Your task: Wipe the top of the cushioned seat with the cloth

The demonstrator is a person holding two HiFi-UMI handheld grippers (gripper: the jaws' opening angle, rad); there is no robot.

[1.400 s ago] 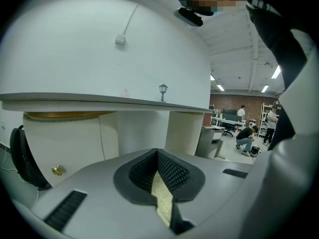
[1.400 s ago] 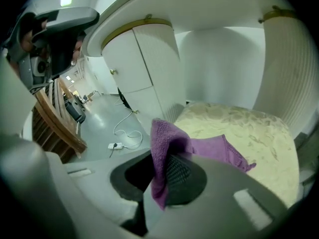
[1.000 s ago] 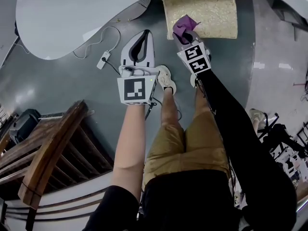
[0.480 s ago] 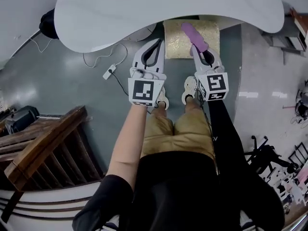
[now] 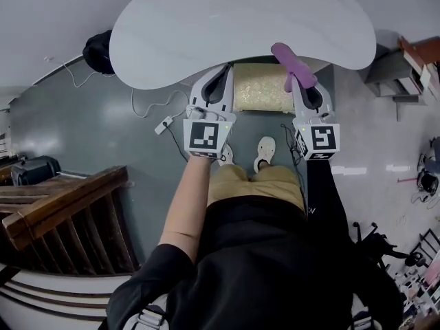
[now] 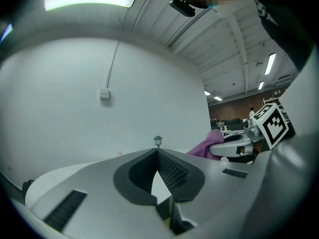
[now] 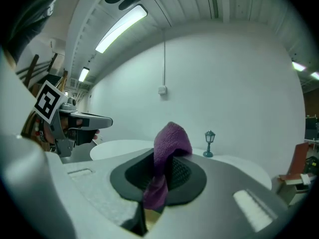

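Note:
The cushioned seat [image 5: 260, 96] is a golden-beige pad, half tucked under the white table's near edge. My right gripper [image 5: 303, 81] is shut on the purple cloth [image 5: 293, 63], which sticks up past the fingertips and overlaps the table edge, off the seat's right side. In the right gripper view the purple cloth [image 7: 168, 149] is pinched between the jaws of the right gripper [image 7: 167, 164] and held up in the air. My left gripper [image 5: 220, 73] hovers at the seat's left side, shut with nothing in it; in its own view the left gripper [image 6: 157, 151] shows fingertips meeting.
A white kidney-shaped table [image 5: 206, 26] fills the top, with a small teal lamp figure [image 7: 210, 143] on it. A black bag [image 5: 100, 52] and a cable with a power strip [image 5: 163, 124] lie on the floor at left. A wooden stair rail [image 5: 62, 208] stands lower left. The person's feet [image 5: 264, 150] are just before the seat.
The right gripper has lifted the cloth off the seat's near corner and moved right, up to the table edge. The left gripper rose alongside it. The person now stands farther from the seat.

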